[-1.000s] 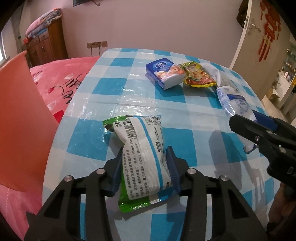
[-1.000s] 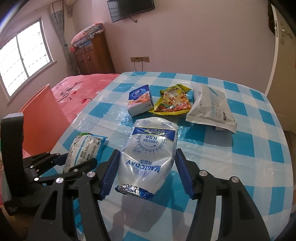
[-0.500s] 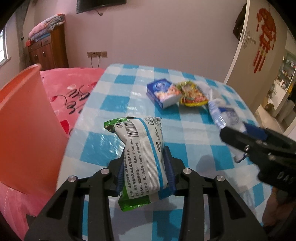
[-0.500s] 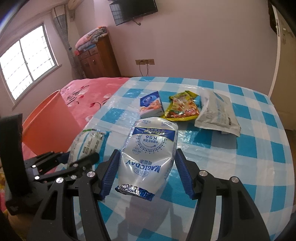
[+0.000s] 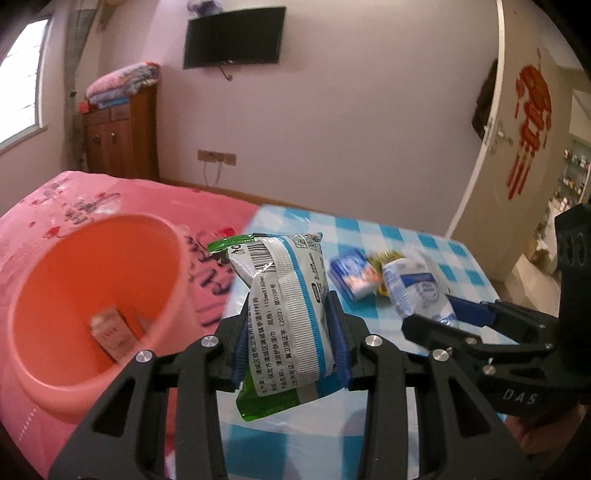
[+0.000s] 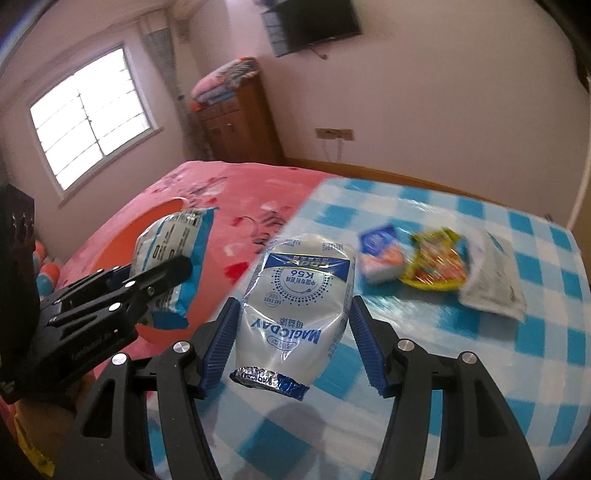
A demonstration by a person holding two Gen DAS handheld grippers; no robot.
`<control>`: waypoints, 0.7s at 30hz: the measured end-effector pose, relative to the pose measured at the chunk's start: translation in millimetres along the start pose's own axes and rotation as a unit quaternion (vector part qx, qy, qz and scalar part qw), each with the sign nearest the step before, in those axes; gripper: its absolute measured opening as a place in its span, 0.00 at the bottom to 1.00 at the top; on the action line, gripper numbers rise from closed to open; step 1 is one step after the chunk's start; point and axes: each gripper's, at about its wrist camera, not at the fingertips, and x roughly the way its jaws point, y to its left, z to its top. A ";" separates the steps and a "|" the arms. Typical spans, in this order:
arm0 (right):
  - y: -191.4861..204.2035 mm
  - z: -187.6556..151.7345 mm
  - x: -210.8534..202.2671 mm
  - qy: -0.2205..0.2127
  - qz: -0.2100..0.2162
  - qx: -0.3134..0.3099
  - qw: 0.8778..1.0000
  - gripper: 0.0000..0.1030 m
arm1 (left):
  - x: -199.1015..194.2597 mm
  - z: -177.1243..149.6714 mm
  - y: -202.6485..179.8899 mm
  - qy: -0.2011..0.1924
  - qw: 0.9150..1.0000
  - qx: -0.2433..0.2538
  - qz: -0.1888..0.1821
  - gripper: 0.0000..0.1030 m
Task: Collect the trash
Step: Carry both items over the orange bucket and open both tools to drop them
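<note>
Both tongs grip packets near the table edge (image 5: pixel 236 291), beside the basin (image 5: pixel 177 258).

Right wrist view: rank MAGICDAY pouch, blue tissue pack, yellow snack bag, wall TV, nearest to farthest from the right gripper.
1. MAGICDAY pouch: between the pads of the right gripper, held.
2. Blue tissue pack: on the checked table, ahead and to the right.
3. Yellow snack bag: just right of the tissue pack, slightly farther.
4. Wall TV: high on the far wall.
</note>
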 end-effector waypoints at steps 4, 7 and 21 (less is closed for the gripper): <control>30.9 18.9 7.2 0.000 0.027 -0.024 0.999 0.59 | -17.6 13.8 30.9 -0.026 0.999 -0.024 0.024 0.37; 61.2 37.2 17.0 0.002 0.059 -0.045 0.997 0.59 | -30.0 20.4 63.4 -0.041 0.997 -0.048 0.053 0.37; 149.3 75.2 76.9 0.023 0.126 -0.098 0.987 0.60 | -14.8 8.0 155.7 -0.024 0.983 -0.152 0.104 0.38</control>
